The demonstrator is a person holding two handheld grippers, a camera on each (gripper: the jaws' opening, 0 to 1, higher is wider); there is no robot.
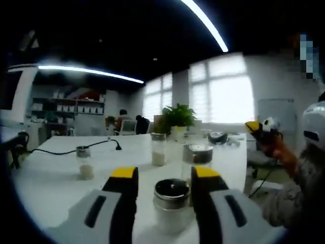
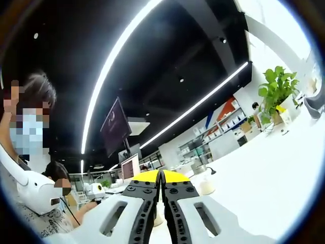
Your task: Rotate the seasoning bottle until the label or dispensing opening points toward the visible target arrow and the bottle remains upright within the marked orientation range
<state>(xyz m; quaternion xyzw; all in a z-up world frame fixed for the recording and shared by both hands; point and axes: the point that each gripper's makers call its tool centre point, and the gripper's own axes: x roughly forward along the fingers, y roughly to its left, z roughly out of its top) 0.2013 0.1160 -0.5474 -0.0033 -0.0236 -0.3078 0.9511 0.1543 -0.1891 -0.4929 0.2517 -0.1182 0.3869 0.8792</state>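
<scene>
A: The left gripper [image 1: 163,184] has its yellow-tipped fingers [image 1: 124,175] spread wide on either side of the clear glass seasoning bottle with the metal shaker lid [image 1: 171,203], which stands upright on the white counter [image 1: 51,178] close to the camera. I cannot tell if the pads touch the glass.

B: So the risk is an uneven close?

A: I think so. If one finger lands first, the bottle could tip or skid rather than turn, and a second lidded shaker [image 1: 197,158] stands just behind it, near enough to get knocked. I also cannot find any target arrow, so overshooting the turn seems likely.

B: What does the right gripper view add?

A: The right gripper [image 2: 161,176], tips pressed together with nothing between them, tilted up toward the dark ceiling with long light strips [image 2: 117,56]. The left gripper view gives the bottle, two further jars [image 1: 158,149] and a black cable [image 1: 71,149] across the counter.
</scene>
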